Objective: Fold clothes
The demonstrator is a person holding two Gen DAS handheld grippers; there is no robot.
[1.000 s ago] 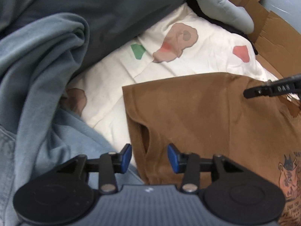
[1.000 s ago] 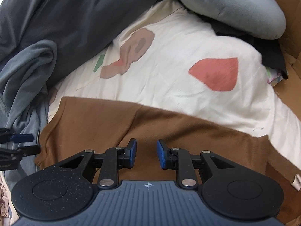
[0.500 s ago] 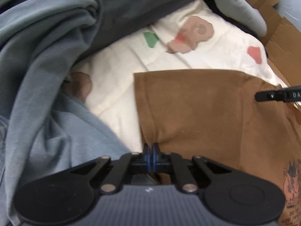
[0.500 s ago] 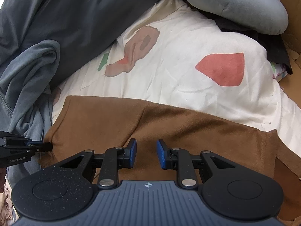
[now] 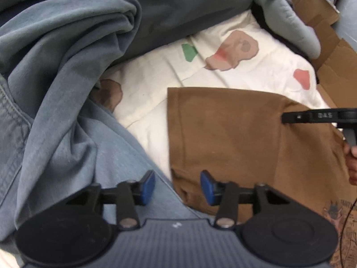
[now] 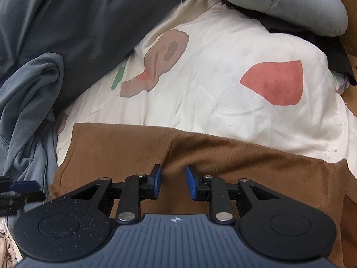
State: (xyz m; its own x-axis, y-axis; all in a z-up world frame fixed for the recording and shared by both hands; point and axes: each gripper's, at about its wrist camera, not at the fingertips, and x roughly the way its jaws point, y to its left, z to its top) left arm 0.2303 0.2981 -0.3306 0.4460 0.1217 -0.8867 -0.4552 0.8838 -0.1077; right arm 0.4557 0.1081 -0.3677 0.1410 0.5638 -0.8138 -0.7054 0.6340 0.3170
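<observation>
A brown t-shirt point(image 5: 234, 134) lies flat on a cream patterned sheet point(image 5: 156, 84); it also shows in the right wrist view point(image 6: 125, 147). My left gripper point(image 5: 177, 186) is open and empty, its jaws either side of the shirt's near left corner. My right gripper point(image 6: 173, 182) is open and empty just above the brown fabric. The right gripper also shows in the left wrist view point(image 5: 312, 116), over the shirt's right part. The left gripper's blue fingertips point(image 6: 24, 185) show at the left edge of the right wrist view.
Blue-grey garments point(image 5: 55, 78) are piled at the left, a dark grey one point(image 6: 67, 22) behind. A pale grey padded item point(image 6: 290, 2) lies at the back right beside brown cardboard point(image 5: 334, 62). The sheet has red, green and tan patches.
My left gripper, shut on the shirt's corner half a second ago, has opened and let it go. The right gripper has stayed open over the shirt.
</observation>
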